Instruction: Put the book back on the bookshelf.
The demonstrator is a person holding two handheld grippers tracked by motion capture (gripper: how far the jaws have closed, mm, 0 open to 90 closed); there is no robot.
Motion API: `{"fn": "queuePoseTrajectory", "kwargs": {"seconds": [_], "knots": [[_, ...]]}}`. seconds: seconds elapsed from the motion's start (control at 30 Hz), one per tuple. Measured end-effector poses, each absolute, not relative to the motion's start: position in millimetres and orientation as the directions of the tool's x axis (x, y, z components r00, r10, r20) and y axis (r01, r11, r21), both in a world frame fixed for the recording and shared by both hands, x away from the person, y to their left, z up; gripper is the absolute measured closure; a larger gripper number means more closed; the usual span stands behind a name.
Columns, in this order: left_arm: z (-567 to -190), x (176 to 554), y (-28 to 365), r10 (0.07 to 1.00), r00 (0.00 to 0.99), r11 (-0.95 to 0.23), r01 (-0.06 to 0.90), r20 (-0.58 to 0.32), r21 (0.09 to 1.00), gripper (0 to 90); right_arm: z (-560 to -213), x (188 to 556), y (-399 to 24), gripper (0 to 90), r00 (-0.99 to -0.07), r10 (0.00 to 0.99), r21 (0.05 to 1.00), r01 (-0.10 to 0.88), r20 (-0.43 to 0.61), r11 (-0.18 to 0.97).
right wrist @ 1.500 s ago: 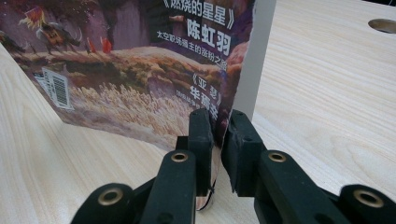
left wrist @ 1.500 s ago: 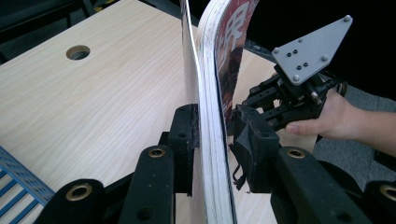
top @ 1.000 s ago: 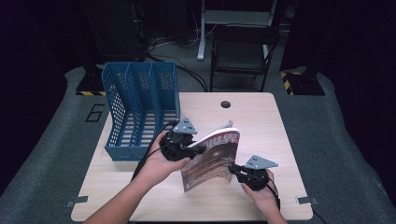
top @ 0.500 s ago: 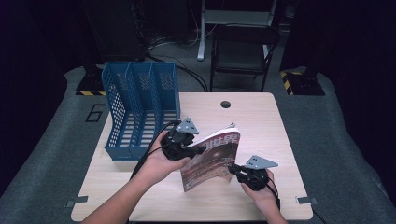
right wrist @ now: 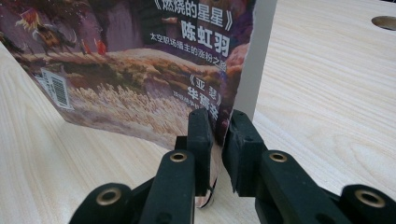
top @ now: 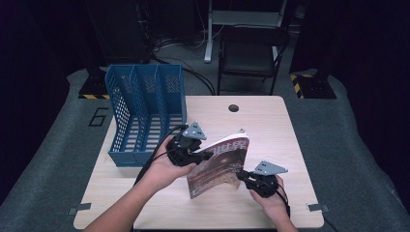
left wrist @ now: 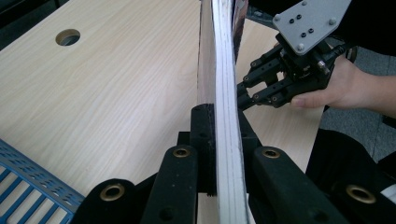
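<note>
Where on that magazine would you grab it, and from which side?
By its thin edges, coming in level from either end. The magazine stands tilted on its lower edge, so its flat faces offer nothing to pinch. The left gripper is shut on the page block from the file-rack side; the right gripper is shut on the cover's corner opposite.

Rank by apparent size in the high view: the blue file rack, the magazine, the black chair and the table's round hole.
1. Blue file rack.
2. Black chair and magazine: they look close in size, and the chair stands farther from the camera, so I won't rank them.
3. Round hole, clearly the smallest.
</note>
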State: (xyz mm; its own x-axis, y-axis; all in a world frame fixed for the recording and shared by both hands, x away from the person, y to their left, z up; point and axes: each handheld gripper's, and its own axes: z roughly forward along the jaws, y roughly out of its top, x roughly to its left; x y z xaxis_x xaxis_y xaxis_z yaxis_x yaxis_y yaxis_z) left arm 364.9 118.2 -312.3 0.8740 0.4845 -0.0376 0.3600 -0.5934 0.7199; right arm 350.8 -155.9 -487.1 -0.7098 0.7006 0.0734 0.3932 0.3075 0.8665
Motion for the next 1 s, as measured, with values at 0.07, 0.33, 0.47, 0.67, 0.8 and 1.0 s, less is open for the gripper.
{"fn": "queuePoseTrajectory", "kwargs": {"seconds": [0.07, 0.33, 0.47, 0.67, 0.8, 1.0], "knots": [[-311.8, 365.6, 118.3, 0.48, 0.877, -0.601, 0.355, -0.032, 0.716, 84.0, -486.9, 350.7, -155.8, 80.5, -0.709, 0.701, 0.866, 0.395, 0.075, 0.307], [-309.1, 365.0, 115.2, 0.471, 0.882, -0.63, 0.352, -0.019, 0.693, 83.9, -486.9, 350.7, -156.1, 80.5, -0.709, 0.701, 0.865, 0.396, 0.075, 0.308], [-308.9, 365.0, 114.0, 0.471, 0.882, -0.63, 0.36, -0.031, 0.688, 83.9, -486.9, 350.8, -156.2, 80.5, -0.709, 0.702, 0.864, 0.397, 0.075, 0.309], [-307.9, 364.5, 112.1, 0.47, 0.882, -0.642, 0.362, -0.026, 0.676, 83.9, -487.1, 351.1, -156.2, 80.4, -0.704, 0.707, 0.868, 0.391, 0.068, 0.305], [-307.8, 366.0, 113.1, 0.471, 0.882, -0.645, 0.361, -0.022, 0.674, 84.0, -487.0, 350.6, -156.0, 80.4, -0.704, 0.706, 0.867, 0.396, 0.074, 0.303], [-308.4, 365.5, 113.3, 0.461, 0.887, -0.645, 0.348, -0.017, 0.68, 84.2, -486.9, 351.3, -156.7, 79.3, -0.705, 0.706, 0.865, 0.396, 0.073, 0.307]]}}
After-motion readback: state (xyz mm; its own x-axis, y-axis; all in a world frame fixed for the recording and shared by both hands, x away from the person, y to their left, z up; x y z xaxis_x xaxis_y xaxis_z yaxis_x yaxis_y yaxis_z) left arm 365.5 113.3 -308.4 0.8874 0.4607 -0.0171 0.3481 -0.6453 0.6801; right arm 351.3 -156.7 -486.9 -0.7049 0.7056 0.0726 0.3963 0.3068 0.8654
